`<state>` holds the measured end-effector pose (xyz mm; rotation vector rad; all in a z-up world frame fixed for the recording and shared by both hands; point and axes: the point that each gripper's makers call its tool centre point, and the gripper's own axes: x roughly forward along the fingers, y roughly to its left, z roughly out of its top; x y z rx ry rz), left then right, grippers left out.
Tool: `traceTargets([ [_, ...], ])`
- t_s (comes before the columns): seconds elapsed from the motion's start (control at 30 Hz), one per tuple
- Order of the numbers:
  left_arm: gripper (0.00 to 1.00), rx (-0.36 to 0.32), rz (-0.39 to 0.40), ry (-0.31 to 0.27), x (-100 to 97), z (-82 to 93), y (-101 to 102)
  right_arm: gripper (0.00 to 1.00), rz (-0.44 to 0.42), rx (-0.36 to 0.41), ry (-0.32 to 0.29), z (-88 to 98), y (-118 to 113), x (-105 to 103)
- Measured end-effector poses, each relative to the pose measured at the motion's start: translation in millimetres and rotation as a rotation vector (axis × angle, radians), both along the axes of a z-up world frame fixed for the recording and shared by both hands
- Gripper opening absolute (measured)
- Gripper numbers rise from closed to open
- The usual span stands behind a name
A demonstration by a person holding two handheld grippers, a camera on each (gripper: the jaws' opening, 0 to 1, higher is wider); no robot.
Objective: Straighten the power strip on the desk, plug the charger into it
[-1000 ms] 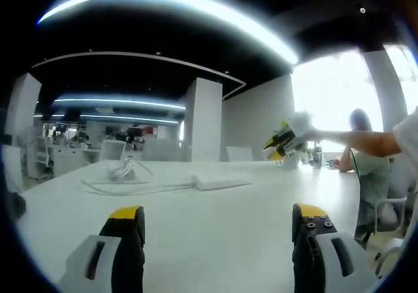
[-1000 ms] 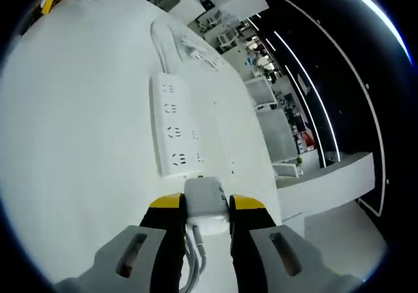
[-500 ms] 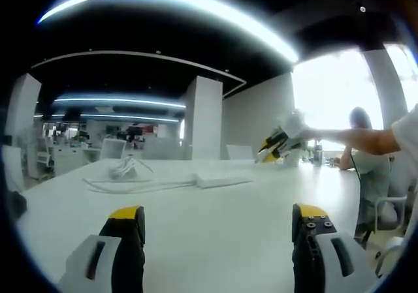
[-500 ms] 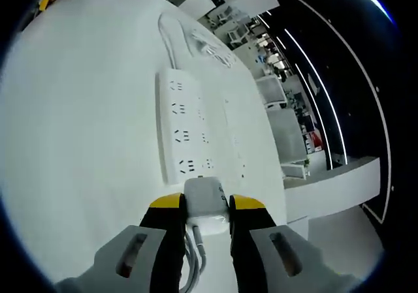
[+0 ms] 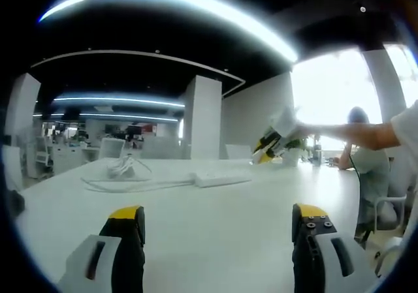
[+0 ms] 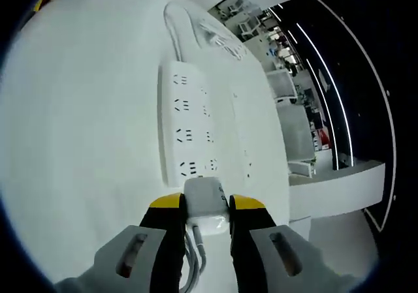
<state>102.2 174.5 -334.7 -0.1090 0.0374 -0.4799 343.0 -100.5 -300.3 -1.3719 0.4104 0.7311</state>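
In the right gripper view my right gripper is shut on a white charger whose cable hangs down between the jaws. Just beyond it the white power strip lies lengthwise on the white desk, sockets up, its cord running off at the far end. In the left gripper view my left gripper stands open low over the desk, nothing between its fingers. Far ahead lies the power strip, and the right gripper hovers above its right end, held by a person's arm.
A coiled white cable lies on the desk left of the strip. A seated person is at the right by bright windows. Office desks and chairs stand beyond the far edge. The desk edge drops off right of the strip.
My right gripper with the charger has moved lower and closer over the near end of the power strip. The left gripper has stayed put.
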Motion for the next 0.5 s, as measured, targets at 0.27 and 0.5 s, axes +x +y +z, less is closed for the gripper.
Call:
traceTargets([
  [0.27,0.96,-0.002,0.004,-0.001,-1.1,0.4,2.6,0.23,-0.018,-0.068,0.044,-2.7,6.5,1.8],
  [0.5,0.96,-0.001,0.008,0.002,-1.7,-1.5,5.0,0.23,-0.01,-0.124,0.055,-3.2,14.0,3.4],
])
